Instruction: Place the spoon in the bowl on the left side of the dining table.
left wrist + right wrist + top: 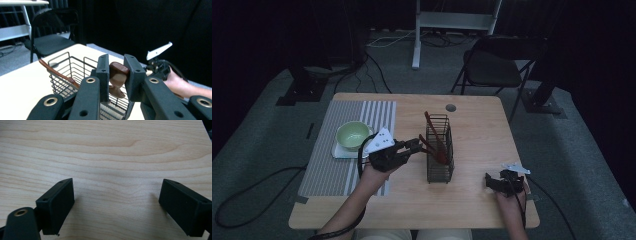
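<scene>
Left gripper (413,146) just at nine o'clock of the wire basket (440,150), jaws clamped on the brown wooden handle of a spoon (117,78). Handle end pinched between the two black pads in the left gripper view, the rest dropping down into the basket (72,72) right behind. Second brown utensil (432,127) leaning inside the basket, tip poking up past the rim toward eleven o'clock. Basket standing upright near the middle of the wooden table (477,200). Right gripper (488,181) low at the table's four o'clock corner, well apart from the basket, hand (511,205) behind it. Jaws wide apart there, nothing between them, bare pale wood grain (112,165) under them in the right gripper view. Same right gripper (160,67) caught far off in the left gripper view, at two o'clock beyond the basket, pale plate on top. Green bowl (352,135) sitting on a white square plate (339,151) over at nine o'clock, both on a grey striped mat (327,170), just beside the left hand (374,175). Black folding chair (492,65) past the table's far edge at one o'clock, on grey carpet.
</scene>
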### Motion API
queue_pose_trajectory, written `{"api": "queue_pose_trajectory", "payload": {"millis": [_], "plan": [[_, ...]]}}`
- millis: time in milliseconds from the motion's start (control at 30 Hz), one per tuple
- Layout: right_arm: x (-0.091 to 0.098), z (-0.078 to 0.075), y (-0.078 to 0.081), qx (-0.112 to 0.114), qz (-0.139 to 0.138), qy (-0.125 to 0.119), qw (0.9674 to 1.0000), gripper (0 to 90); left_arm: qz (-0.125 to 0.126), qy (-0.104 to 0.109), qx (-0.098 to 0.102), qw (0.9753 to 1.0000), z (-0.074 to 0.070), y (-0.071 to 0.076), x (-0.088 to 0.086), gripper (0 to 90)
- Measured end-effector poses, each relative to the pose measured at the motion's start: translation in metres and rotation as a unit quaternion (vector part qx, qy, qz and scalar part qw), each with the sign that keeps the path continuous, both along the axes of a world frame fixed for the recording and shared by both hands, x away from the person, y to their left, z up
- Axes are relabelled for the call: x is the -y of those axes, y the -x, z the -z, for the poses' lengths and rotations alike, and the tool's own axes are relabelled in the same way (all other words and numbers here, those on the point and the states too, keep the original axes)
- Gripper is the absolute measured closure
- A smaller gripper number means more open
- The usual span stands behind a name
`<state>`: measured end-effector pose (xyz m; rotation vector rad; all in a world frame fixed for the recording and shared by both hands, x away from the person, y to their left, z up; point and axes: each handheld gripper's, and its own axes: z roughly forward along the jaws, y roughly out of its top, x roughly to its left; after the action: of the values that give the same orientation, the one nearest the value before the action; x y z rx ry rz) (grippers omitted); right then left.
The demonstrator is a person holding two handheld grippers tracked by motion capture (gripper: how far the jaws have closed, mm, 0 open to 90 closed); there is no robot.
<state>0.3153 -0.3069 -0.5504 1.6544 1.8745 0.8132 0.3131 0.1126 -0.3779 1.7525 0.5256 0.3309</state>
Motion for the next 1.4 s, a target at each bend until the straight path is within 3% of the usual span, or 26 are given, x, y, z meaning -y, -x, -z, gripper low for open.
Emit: {"api": "queue_pose_trajectory", "payload": {"millis": [300,500,867,1200,1400], "plan": [[0.000,0.000,0.000,0.000,0.000,0.000,1.0000,12.3,-0.023,0.017,0.018,0.9994,-0.018,0.003,-0.017,75.8],[0.000,0.000,0.000,0.000,-0.001,0.001,1.0000,12.2,-0.030,0.036,0.020,0.9987,-0.028,0.003,-0.030,75.8],[0.000,0.000,0.000,-0.001,0.000,0.000,1.0000,12.2,-0.061,0.042,0.043,0.9963,-0.042,0.009,-0.051,75.8],[0.000,0.000,0.000,-0.001,0.000,0.000,1.0000,12.2,-0.107,0.044,0.058,0.9916,-0.050,0.016,-0.084,75.8],[0.000,0.000,0.000,0.000,0.000,0.000,1.0000,12.3,-0.143,0.044,0.056,0.9871,-0.043,0.015,-0.105,75.8]]}}
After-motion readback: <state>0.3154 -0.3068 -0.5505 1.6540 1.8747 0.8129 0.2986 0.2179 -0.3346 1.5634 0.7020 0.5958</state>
